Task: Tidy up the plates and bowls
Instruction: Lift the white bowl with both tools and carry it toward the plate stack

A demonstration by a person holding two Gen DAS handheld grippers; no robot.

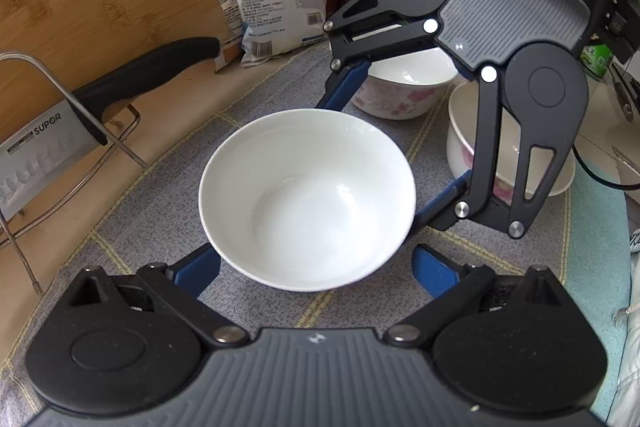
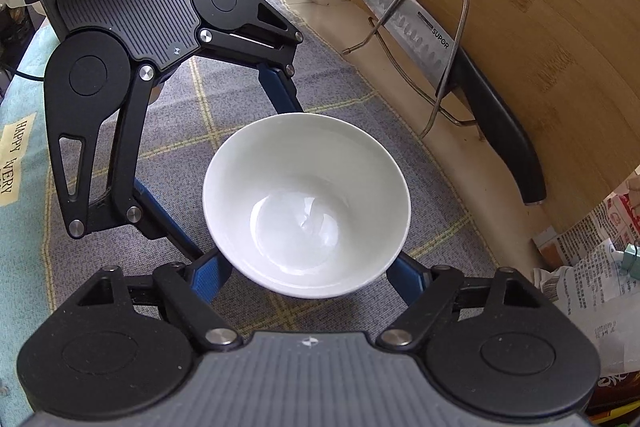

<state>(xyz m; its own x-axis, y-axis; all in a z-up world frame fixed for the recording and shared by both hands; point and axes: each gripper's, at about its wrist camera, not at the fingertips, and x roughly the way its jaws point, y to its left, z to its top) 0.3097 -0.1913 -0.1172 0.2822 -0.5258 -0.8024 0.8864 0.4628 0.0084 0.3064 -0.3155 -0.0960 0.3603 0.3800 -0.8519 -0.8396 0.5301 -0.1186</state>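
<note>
On the tabletop point(image 1: 132, 187), covered by a grey checked cloth, the white bowl point(image 1: 308, 199) sits between both claws: the right claw point(image 2: 308, 275) grips its sides, the left claw point(image 1: 316, 271) straddles it wide, so the step looks like lifting it towards the flowered bowls point(image 1: 400, 95) behind.

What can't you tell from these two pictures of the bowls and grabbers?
- Right wrist view: whether the right gripper presses the white bowl; the bowl's rim covers its pad tips.
- Left wrist view: much of the flowered bowl and the larger bowl, behind the right gripper's linkage.
- Left wrist view: print on the packets, too small.
</note>
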